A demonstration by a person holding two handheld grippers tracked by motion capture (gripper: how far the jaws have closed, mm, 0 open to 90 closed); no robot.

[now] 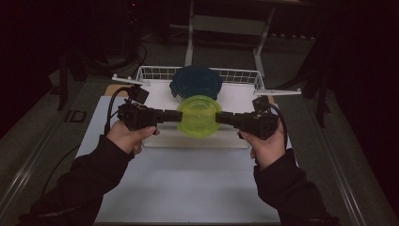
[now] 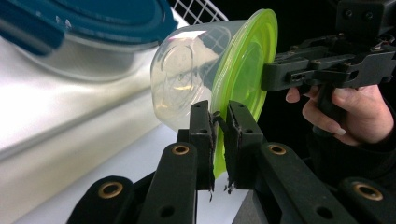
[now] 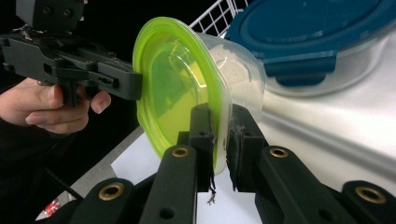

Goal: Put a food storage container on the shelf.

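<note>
**Two grippers holding a green-lidded container above the tray**

A white sheet point(image 1: 188, 183) is covering the middle of the grey table point(image 1: 42, 141), and the room behind is lying in darkness; a light metal frame point(image 1: 226, 23) is standing on the floor there. At the far end of the sheet a white tray point(image 1: 197, 141) is lying, and behind it a white wire basket point(image 1: 155, 73) is standing. A container with a dark blue lid point(image 1: 196, 82) is resting at the basket.

The left gripper point(image 1: 178, 116) is pinching the left edge of a clear container with a yellow-green lid point(image 1: 198, 115). In the left gripper view its jaws are standing almost closed, with only the lid rim point(image 2: 219, 154) between them. The right gripper point(image 1: 218, 117) is pinching the opposite edge; in the right gripper view its jaws are nearly closed on the rim point(image 3: 219, 140) in the same way. The container is hanging between both grippers above the tray, just in front of the blue-lidded one, with the lid facing toward the person's side.

The left hand point(image 1: 127, 136) and the right hand point(image 1: 266, 148) are gripping the handles, both forearms in dark sleeves are coming in from the bottom, and the grippers are pointing at each other.
</note>
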